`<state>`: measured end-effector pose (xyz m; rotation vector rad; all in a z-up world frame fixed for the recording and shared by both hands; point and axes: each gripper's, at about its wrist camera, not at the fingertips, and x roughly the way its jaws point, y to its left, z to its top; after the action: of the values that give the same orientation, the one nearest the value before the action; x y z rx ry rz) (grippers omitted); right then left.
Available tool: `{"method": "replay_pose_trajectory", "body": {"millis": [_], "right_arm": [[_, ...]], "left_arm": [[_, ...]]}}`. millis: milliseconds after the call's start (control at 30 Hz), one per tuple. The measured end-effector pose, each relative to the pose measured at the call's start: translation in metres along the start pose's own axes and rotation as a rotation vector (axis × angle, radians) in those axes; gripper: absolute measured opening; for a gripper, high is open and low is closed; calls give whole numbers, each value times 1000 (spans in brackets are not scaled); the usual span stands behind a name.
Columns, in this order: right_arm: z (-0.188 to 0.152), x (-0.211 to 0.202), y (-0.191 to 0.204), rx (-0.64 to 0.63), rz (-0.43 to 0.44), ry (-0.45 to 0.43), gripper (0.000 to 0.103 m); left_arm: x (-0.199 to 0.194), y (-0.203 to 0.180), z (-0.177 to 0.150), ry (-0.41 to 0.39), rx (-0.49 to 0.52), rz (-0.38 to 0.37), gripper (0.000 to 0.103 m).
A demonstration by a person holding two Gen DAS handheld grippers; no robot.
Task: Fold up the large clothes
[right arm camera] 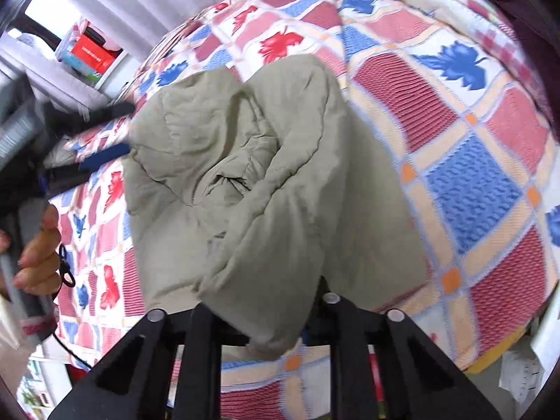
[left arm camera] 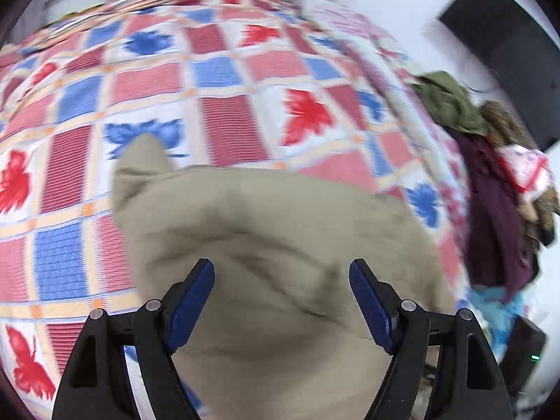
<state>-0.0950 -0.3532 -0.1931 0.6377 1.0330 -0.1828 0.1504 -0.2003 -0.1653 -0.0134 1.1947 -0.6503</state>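
Two hand-held grippers work over a beige jacket [right arm camera: 245, 182] that lies bunched on a bed [left arm camera: 227, 112] covered by a leaf-patterned quilt. The left hand-held gripper [left arm camera: 281, 301] hangs just above the jacket with its blue pads [left arm camera: 190, 311] spread wide and nothing between them. The right hand-held gripper [right arm camera: 266, 329] is clamped on a fold of the jacket's near edge, and a pile of clothes [left arm camera: 490, 161] sits at the bed's far side.

Both cameras look steeply down from close above the puffy beige padded jacket [left arm camera: 266, 238] [right arm camera: 252, 175] on the red-and-blue leaf-patterned quilt [left arm camera: 217, 112] [right arm camera: 455, 147]; both views share them.
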Motion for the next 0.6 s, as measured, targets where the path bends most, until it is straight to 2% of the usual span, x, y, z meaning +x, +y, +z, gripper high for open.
{"method": "replay_pose_trajectory", "body": {"millis": [33, 133, 267, 400, 533, 600], "right_arm": [[2, 0, -3, 1, -2, -5, 16], [-1, 4, -7, -2, -14, 0, 15], [-5, 11, -20, 14, -53, 10, 15], [-10, 14, -47, 81, -62, 25, 15], [-19, 24, -75, 149, -54, 76, 16], [-19, 24, -86, 188, -13, 105, 17]], "left_arm": [[5, 8, -1, -11, -2, 26, 80], [24, 9, -3, -17, 13, 40, 80], [47, -22, -2, -20, 61, 11, 80], [69, -59, -1, 9, 131, -3, 80], [83, -79, -6, 30, 177, 41, 80], [86, -81, -7, 36, 183, 64, 80]]}}
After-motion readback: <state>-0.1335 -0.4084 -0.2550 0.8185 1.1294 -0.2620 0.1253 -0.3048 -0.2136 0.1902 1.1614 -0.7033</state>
